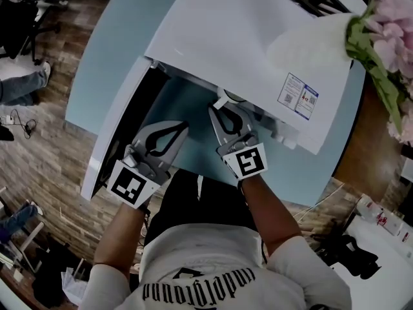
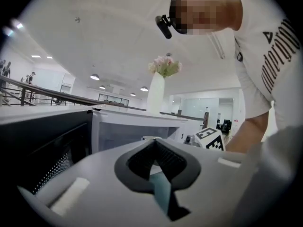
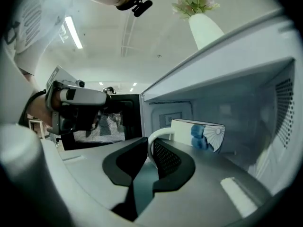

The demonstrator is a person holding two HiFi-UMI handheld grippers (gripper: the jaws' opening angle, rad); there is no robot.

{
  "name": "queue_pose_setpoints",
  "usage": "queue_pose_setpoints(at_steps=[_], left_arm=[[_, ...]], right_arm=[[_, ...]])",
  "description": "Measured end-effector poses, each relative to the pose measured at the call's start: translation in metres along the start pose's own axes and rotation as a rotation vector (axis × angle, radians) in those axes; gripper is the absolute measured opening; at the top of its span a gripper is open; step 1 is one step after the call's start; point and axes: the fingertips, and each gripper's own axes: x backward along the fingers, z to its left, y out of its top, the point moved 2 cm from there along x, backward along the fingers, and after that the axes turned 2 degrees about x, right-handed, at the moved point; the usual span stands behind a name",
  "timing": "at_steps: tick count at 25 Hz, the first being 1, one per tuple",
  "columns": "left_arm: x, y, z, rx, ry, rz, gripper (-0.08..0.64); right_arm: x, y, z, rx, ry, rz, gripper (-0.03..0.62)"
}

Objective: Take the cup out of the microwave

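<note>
The white microwave (image 1: 258, 44) stands on a light blue table with its door (image 1: 113, 131) swung open to the left. Inside sits a white cup (image 3: 199, 134) with a blue flower pattern, its handle (image 3: 154, 137) turned towards me. My right gripper (image 3: 149, 145) reaches into the cavity and is shut on that handle; in the head view the right gripper (image 1: 221, 108) is at the cavity mouth, with only a sliver of the cup (image 1: 232, 99) showing. My left gripper (image 1: 181, 128) hovers beside the door, shut and holding nothing, and in its own view the left gripper (image 2: 154, 143) faces the cavity.
A white vase (image 1: 303, 44) with pink flowers (image 1: 387, 24) stands on the microwave's top at the right. The blue table (image 1: 110, 50) ends close to the left of the open door. Wooden floor and chairs lie beyond.
</note>
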Motion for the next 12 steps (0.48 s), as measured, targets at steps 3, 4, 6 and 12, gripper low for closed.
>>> queue_pose_setpoints(at_steps=[3, 4, 6, 12], left_arm=[[0.003, 0.005, -0.006, -0.007, -0.007, -0.003, 0.049], [0.004, 0.007, -0.007, -0.012, -0.011, -0.003, 0.049], [0.007, 0.013, -0.011, -0.022, -0.019, -0.004, 0.049], [0.014, 0.031, -0.029, -0.028, -0.053, -0.031, 0.049]], right_arm=[[0.011, -0.001, 0.010, 0.000, 0.011, 0.005, 0.041], [0.015, 0.000, 0.013, 0.000, 0.015, 0.007, 0.041], [0.022, 0.004, 0.022, 0.004, 0.024, 0.013, 0.041], [0.036, 0.021, 0.049, 0.040, 0.056, 0.027, 0.041]])
